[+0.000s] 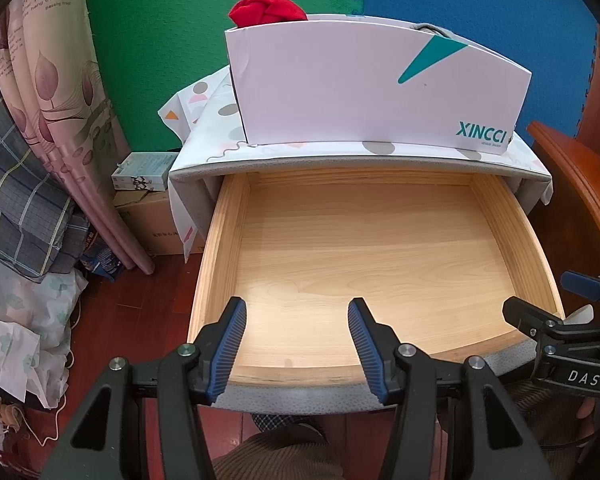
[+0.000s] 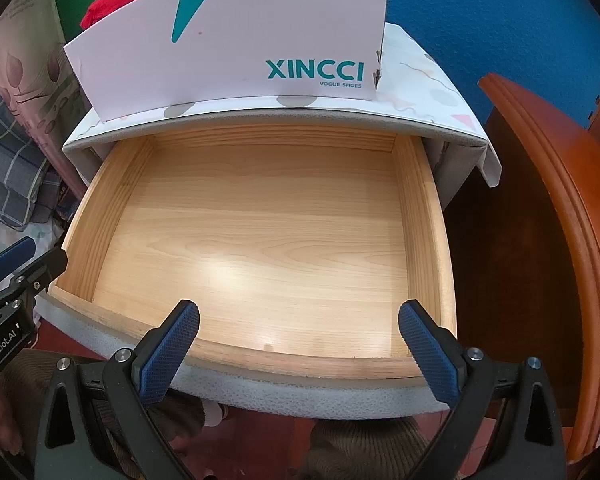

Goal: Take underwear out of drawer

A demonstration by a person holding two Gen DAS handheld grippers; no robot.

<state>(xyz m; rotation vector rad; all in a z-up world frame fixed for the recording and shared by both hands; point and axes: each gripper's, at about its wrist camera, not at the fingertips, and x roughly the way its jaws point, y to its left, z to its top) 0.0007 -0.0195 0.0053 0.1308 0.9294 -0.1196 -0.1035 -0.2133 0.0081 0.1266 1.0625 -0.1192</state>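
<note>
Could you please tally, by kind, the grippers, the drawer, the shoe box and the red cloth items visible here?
Grippers: 2, left gripper and right gripper
Drawer: 1
Shoe box: 1
Red cloth: 1
Total: 5

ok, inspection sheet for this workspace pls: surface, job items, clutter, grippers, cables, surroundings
Surface: drawer pulled open, bare wood bottom, nothing in it.
Job's things: red cloth bunched in the shoe box on the cabinet top; whether it is underwear cannot be told.
Clutter: small boxes and bedding left of the cabinet.
Grippers: left hand-held gripper open, empty, over the drawer's front edge; right hand-held gripper open, empty, likewise.
Cables: thin white cord on the floor at left.
Surroundings: green and blue foam mats behind; red-brown wooden furniture at right.
</note>
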